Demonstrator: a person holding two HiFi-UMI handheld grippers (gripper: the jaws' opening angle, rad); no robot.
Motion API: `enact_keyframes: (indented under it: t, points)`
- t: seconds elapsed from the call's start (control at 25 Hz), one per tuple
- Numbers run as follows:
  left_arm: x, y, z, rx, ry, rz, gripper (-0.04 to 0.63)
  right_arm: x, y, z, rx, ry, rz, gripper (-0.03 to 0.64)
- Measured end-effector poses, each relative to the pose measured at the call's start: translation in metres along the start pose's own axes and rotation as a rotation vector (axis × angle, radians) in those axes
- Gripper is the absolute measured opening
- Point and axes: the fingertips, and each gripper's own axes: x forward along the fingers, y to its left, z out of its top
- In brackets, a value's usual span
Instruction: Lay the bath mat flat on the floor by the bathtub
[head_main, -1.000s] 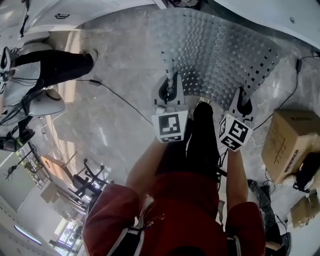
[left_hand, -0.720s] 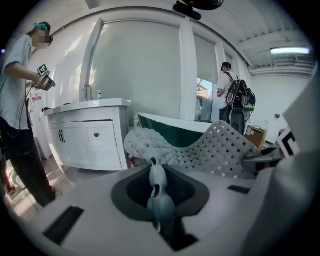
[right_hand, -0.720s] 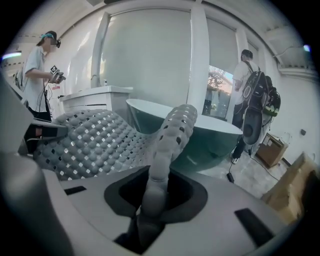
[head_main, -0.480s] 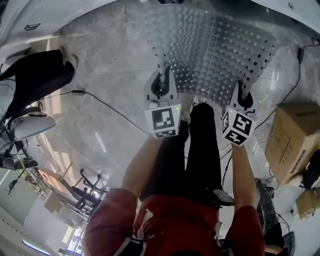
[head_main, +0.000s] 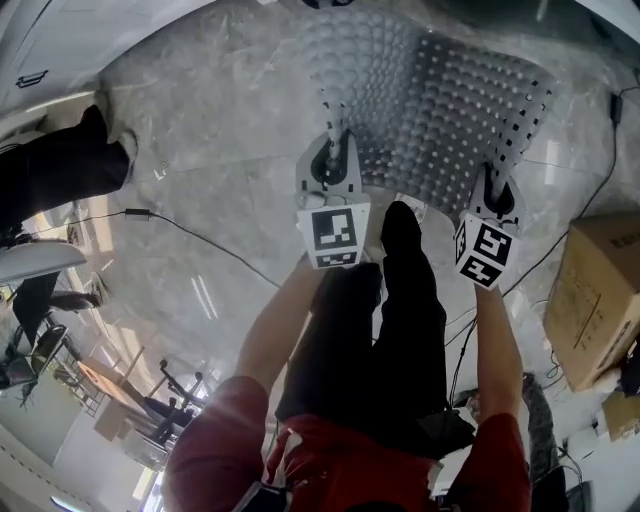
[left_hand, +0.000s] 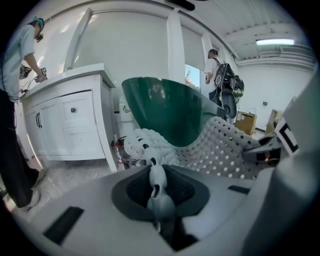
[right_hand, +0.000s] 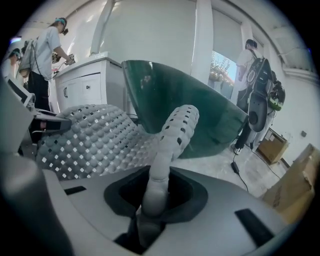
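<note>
Grey dimpled bath mat (head_main: 430, 110) sags low over the floor (head_main: 220, 200) beside the green bathtub (left_hand: 165, 107) while we pinch its near corners in the left gripper (head_main: 335, 150) and right gripper (head_main: 497, 185); setting it flat and letting go remain.

Out front, the bath mat (head_main: 440, 110) hangs between the two grippers: the left gripper (head_main: 335, 155) is on its near left corner, the right gripper (head_main: 497, 188) on its near right corner. The bathtub (left_hand: 170, 110) sits just behind the mat, with a cabinet (left_hand: 70, 120) to the tub's left. Down on the floor (head_main: 230, 170), a cardboard box (head_main: 600, 290) lies right of the mat, a cable (head_main: 200, 240) runs off left, and a bystander's leg (head_main: 60, 165) is far left.
</note>
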Motion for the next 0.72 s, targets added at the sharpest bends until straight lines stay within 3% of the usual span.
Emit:
enact_keyframes:
  t: [0.32, 0.72]
  points:
    - [0.057, 0.000, -0.056, 0.036, -0.023, -0.005, 0.054, 0.066, 0.004, -0.049, 0.036, -0.018, -0.014, 0.087]
    - [0.119, 0.002, -0.098, 0.077, -0.085, -0.016, 0.054, 0.133, 0.000, -0.084, 0.033, -0.078, -0.044, 0.087]
